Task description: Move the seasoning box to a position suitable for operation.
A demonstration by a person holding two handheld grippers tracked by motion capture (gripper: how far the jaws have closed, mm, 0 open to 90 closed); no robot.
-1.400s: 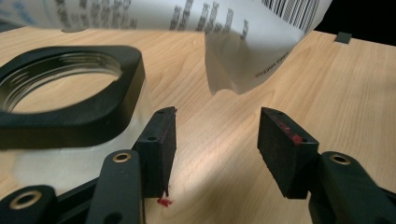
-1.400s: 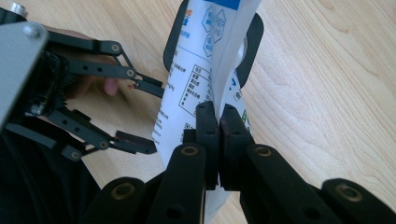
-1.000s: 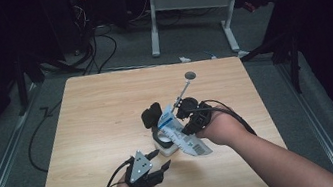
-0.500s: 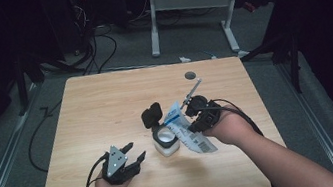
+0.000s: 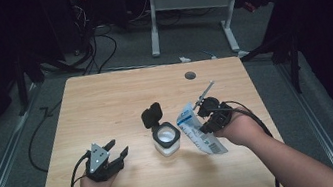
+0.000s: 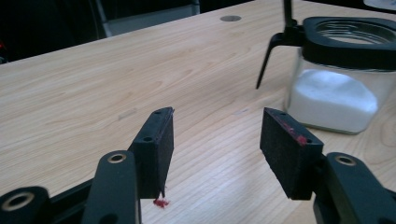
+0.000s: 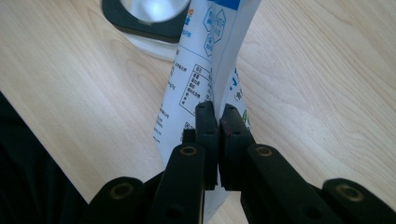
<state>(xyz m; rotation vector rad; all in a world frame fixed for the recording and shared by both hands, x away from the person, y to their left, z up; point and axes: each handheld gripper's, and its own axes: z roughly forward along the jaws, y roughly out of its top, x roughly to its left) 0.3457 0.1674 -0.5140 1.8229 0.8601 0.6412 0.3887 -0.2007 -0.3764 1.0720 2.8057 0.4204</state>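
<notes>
A square glass jar (image 5: 167, 141) half full of white powder stands mid-table, its black hinged lid (image 5: 151, 115) flipped up. My right gripper (image 5: 206, 125) is just right of the jar, shut on a white and blue printed pouch (image 5: 194, 122) that it holds tilted beside the jar's mouth. In the right gripper view the jaws (image 7: 217, 112) pinch the pouch (image 7: 201, 70), with the jar's rim (image 7: 149, 16) beyond. My left gripper (image 5: 117, 148) rests low at the jar's left, open and empty. From the left gripper view (image 6: 215, 126) the jar (image 6: 341, 88) stands off to the right.
A small round hole (image 5: 190, 75) is set in the wooden tabletop (image 5: 105, 103) near its far edge. Cables (image 5: 101, 48) lie on the grey floor behind, and a white desk frame (image 5: 191, 3) stands further back.
My left gripper has slid left, away from the jar. The right gripper has carried the pouch a little to the right, from over the jar to beside it.
</notes>
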